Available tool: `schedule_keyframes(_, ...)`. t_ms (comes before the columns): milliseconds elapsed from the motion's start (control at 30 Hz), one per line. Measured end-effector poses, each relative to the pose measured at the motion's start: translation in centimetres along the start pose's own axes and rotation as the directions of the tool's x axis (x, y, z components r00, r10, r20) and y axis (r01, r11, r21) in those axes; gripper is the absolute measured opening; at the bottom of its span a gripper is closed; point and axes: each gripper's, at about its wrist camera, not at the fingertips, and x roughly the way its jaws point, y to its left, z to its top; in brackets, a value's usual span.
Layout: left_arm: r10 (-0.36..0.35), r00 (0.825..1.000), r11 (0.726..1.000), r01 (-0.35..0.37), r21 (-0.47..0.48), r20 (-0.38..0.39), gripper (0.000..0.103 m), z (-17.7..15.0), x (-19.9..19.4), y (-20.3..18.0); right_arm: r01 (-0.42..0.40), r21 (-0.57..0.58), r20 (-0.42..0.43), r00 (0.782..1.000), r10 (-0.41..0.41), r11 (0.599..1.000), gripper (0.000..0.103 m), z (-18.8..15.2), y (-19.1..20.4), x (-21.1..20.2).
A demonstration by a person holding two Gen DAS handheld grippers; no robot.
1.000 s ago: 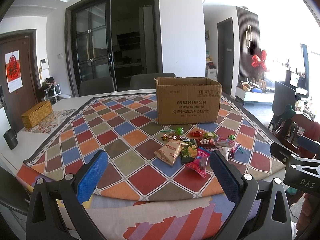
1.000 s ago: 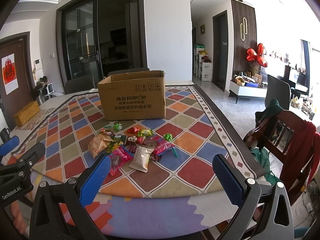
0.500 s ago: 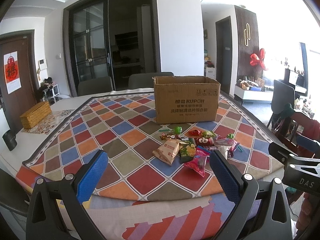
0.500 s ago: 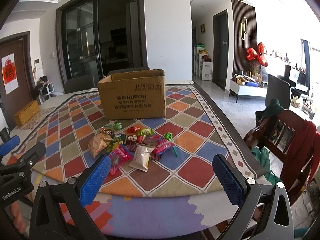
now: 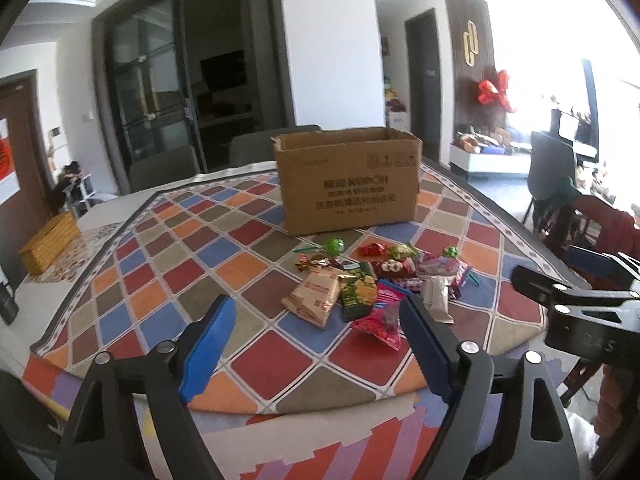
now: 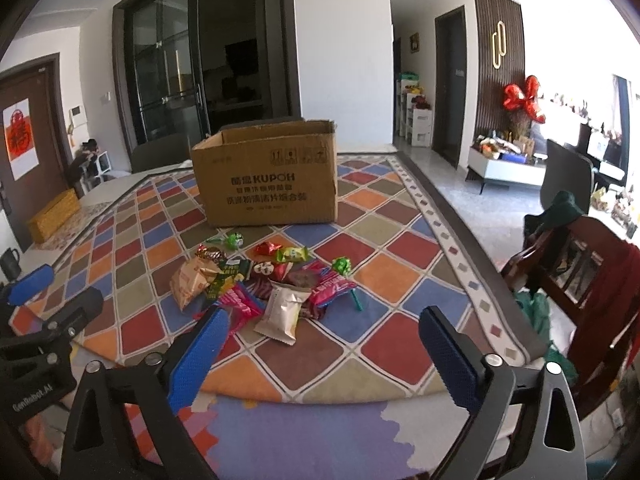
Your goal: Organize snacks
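Bright window glare washes the right of the room, and a checked cloth covers the tabletop. On it the snack pile lies loose, just in front of the open cardboard box. The left claw is held spread wide and empty short of the pile; the right claw is likewise spread and empty.

Several overlapping wrappers could be caught at once, since the beige packet, green packet and red packet touch. Slick foil such as the silver packet could slip from the pads. The lollipops could be flicked off the cloth by a sideways sweep.

Compared with a second earlier, both claws have been brought nearer to the pile, which appears larger; the snacks themselves have not been moved.
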Motion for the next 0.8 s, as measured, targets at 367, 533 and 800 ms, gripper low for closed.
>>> schedule_keyframes(367,-0.149,0.981,0.985,0.158,0.067,-0.124,0.065,0.0,5.8,-1.3,-0.111,-0.02,-0.105,0.989,0.109,0.994,0.072,0.0,0.8,5.7)
schedule_keyframes(533,-0.187,0.966,0.975,0.204,0.083,-0.178,0.061,-0.3,8.2,-1.8,-0.158,-0.017,-0.159,0.975,0.154,0.987,0.064,-0.2,1.1,8.2)
schedule_keyframes(800,-0.248,0.944,0.955,0.276,0.11,-0.22,0.057,-0.5,10.6,-2.7,-0.216,0.018,-0.244,0.946,0.214,0.976,0.056,-0.9,1.3,11.2)
